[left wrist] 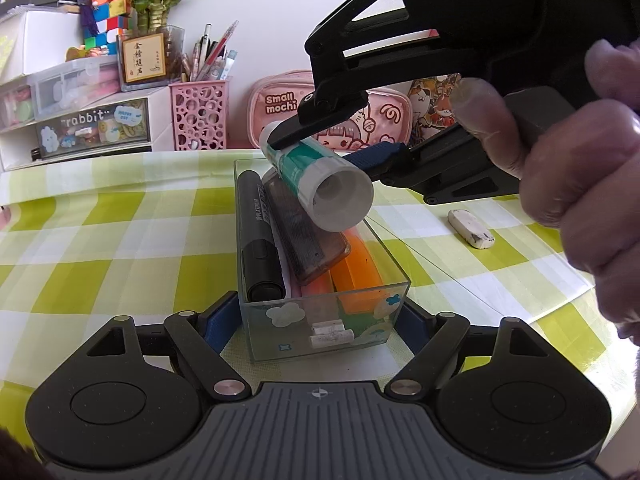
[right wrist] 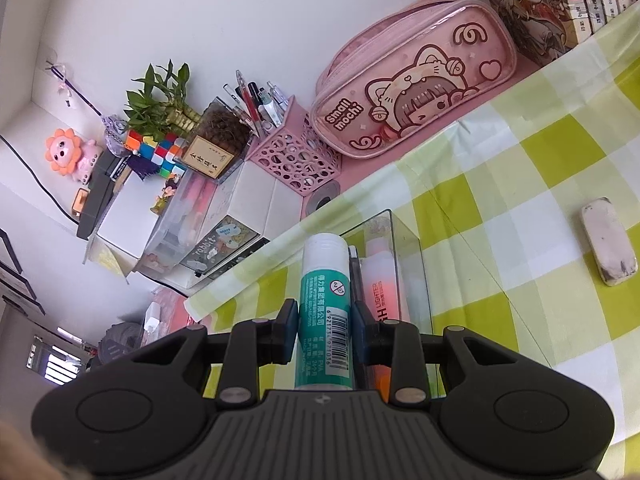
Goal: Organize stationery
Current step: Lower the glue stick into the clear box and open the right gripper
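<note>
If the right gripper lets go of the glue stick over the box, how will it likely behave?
The glue stick is a smooth round tube, so it would probably roll. It hangs tilted over the marker and other items piled in the clear box, so it may settle crooked. It looks rigid; the right gripper isn't denting it.

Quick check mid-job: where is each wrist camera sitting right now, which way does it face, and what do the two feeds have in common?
Left wrist: low behind the left gripper, facing the back wall; its fingers flank the clear box; the person's right hand and the right gripper show.
Right wrist: on the right gripper, tilted, looking down along the glue stick it clamps, above the box.
Shared: glue stick, box, eraser, pink pencil case, checked tablecloth.
</note>
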{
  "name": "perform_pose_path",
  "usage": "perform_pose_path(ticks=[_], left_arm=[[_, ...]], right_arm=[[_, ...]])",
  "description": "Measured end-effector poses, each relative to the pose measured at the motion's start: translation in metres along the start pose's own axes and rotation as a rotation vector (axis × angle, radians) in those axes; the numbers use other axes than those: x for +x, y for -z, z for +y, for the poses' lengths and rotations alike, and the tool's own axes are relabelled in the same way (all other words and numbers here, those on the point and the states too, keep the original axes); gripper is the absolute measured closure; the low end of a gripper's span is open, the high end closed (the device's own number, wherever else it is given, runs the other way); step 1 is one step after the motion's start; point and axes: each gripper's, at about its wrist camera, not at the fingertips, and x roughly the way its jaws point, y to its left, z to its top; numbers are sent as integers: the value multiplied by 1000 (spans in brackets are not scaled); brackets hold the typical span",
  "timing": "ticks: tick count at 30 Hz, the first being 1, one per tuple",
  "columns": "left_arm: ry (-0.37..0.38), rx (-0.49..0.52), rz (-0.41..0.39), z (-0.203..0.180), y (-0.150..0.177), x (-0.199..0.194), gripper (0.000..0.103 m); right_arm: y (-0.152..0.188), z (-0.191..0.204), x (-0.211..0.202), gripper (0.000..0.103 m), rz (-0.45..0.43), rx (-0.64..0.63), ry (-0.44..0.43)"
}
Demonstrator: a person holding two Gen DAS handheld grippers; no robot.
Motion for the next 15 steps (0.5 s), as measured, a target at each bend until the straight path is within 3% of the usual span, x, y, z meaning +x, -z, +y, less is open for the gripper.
perform_pose_path(ticks=[15], left_arm=[[0, 0, 0, 0, 0, 1, 24]], right_arm=[[1, 6, -8, 55, -34, -52, -7]])
